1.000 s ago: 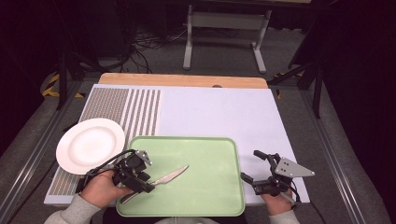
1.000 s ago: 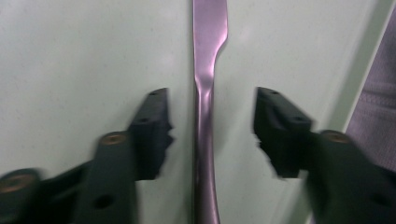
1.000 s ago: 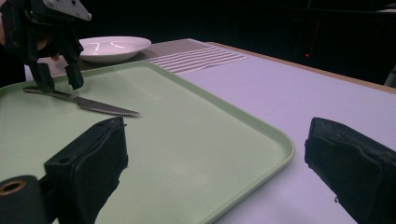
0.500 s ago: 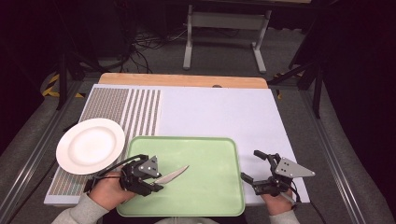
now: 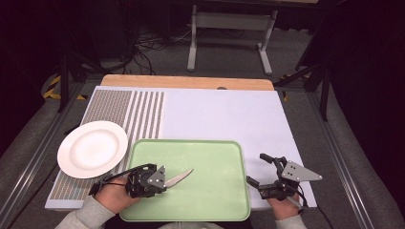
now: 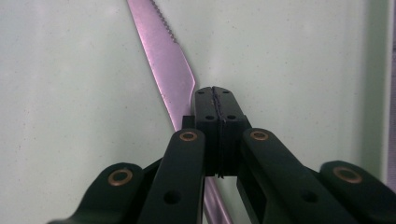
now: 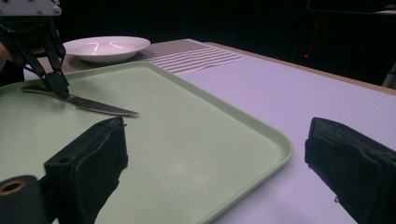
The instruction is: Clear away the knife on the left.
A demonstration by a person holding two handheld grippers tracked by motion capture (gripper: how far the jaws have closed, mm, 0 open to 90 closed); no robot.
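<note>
The knife is being held in the left gripper, jaws pinched shut where handle meets blade, over the green tray; the blade is pointing toward two o'clock, its tip apparently being rested on the tray; the right gripper is being held wide apart and idle at the tray's three o'clock edge; the pinch should be kept firm and the knife carried level toward the white plate at ten o'clock.
</note>
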